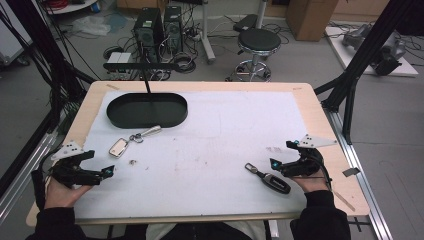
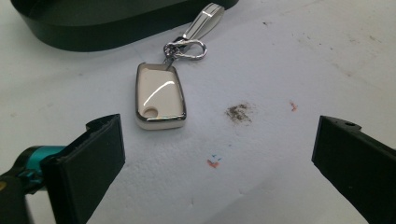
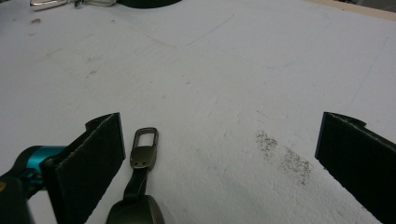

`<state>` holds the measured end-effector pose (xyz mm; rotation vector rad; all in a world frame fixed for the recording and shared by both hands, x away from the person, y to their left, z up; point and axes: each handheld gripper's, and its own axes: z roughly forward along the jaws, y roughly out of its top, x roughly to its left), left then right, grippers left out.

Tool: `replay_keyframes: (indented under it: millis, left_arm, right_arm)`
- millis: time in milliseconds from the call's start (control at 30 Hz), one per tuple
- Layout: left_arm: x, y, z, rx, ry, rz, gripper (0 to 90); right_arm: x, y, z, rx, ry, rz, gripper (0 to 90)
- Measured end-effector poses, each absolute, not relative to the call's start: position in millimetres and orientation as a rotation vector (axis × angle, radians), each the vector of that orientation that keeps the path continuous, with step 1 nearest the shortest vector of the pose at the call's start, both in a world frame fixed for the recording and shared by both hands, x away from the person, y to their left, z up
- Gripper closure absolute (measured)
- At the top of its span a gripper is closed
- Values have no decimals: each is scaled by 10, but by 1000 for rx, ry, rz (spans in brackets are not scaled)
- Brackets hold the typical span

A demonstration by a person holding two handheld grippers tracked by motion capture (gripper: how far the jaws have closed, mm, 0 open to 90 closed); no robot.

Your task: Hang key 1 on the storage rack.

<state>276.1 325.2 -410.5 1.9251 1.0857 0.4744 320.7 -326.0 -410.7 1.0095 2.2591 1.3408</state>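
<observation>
At the near right, the right gripper [image 1: 284, 161] stands with jaws spread and empty, the dark grey key fob with its metal clasp [image 1: 270, 179] lying just beside its left jaw. At the near left, the left gripper [image 1: 97, 165] is likewise spread, and the cream key fob with a chrome edge and ring [image 2: 159, 96] lies just beyond its jaws. Closing off-centre could nudge either glossy fob aside or catch only its strap, well short of the black oval tray [image 1: 120, 120] at the far left.

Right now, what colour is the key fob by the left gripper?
The key fob is cream white with a shiny silver rim, clearest in the left gripper view.

Tray [image 1: 147, 111] at back-left; white key fob [image 1: 118, 147] before it; dark fob [image 1: 276, 182] front-right.
</observation>
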Motion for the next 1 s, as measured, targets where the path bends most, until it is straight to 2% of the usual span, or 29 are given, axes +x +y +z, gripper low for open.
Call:
replay_keyframes:
  millis: [1000]
  left_arm:
    - [2832, 3173, -4003, 1950, 1044, 462, 30]
  right_arm:
    - [3265, -3211, -4152, 1024, 2315, 1316, 8]
